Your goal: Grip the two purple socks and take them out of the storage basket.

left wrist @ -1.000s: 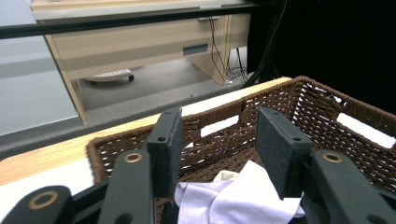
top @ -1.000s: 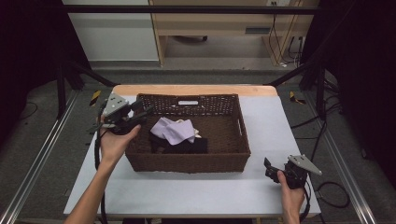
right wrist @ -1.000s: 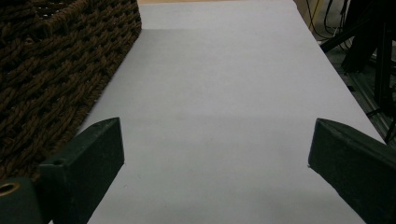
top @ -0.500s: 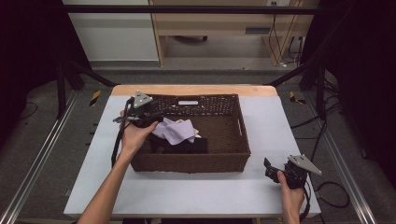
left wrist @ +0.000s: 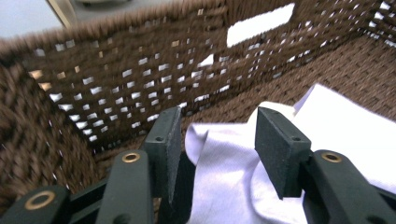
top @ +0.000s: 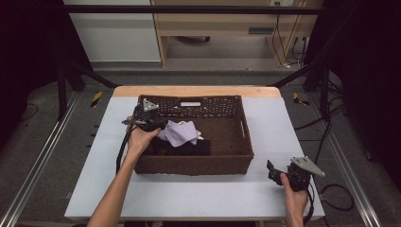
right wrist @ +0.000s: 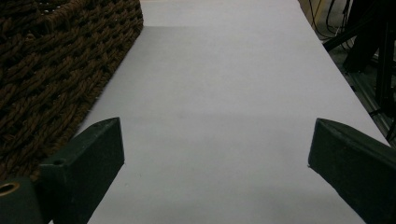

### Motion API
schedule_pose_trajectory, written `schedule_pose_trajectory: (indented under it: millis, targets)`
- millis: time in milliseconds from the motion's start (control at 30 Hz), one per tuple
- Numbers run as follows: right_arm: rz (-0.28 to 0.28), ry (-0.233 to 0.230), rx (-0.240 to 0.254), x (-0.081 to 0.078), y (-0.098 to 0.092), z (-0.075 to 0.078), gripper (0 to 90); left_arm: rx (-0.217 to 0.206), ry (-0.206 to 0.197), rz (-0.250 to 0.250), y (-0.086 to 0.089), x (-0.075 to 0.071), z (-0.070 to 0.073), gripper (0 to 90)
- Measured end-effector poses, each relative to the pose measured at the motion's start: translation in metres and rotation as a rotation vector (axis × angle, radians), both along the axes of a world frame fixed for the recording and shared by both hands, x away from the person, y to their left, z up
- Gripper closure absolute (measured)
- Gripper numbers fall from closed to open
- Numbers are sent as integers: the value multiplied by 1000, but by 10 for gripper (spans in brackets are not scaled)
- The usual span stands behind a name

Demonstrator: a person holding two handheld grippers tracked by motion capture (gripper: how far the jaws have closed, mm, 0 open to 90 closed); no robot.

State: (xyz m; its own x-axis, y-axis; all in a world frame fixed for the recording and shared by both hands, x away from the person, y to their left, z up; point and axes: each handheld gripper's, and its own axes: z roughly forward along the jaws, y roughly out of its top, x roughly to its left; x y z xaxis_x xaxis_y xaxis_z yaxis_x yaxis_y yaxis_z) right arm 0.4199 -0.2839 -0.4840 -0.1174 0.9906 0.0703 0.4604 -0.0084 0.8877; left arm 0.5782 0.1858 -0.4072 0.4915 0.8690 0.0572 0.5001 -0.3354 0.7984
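A brown woven basket (top: 239,142) stands on the white table (top: 189,194), toward its far side and roughly centred; all positions below are given from this basket. Inside it, against the left half, lies a pale lilac cloth (top: 179,132), crumpled, resting partly on a black cloth (top: 182,149) that lies on the basket floor nearer the front wall. The left gripper (top: 150,118) is held over the basket's left rim near the far left corner, the hand (top: 139,139) wrapped round it and the forearm reaching in across the front left corner. In the left gripper view the jaws stand partly apart, one on each side of a raised fold of the pale lilac cloth (left wrist: 233,177); whether the pads press the fabric cannot be told, and the picture is slightly blurred. The basket's far wall with its cut-out handle (left wrist: 261,23) rises behind the jaws. The right gripper (top: 283,171) sits outside the basket, off its front right corner, low over the bare table. Its jaws are wide apart with nothing between them; the basket's side wall (right wrist: 56,70) shows just beside the left jaw.
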Motion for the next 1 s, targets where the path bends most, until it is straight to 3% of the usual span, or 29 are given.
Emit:
schedule_pose_trajectory:
  millis: [33,367,667,800,1000]
  targets:
    - [0,0,0,0,0,0,40,19,5,2,2,1,-3,503]
    - [5,-1,-6,0,0,0,41,4,41,5,4,2,-11,498]
    - [11,1,-4,0,0,0,41,26,96,2,3,3,-17,486]
    - [10,0,-7,0,0,0,41,40,121,11,3,4,-19,511]
    - [11,3,-3,0,0,0,41,51,175,-5,2,4,-22,632]
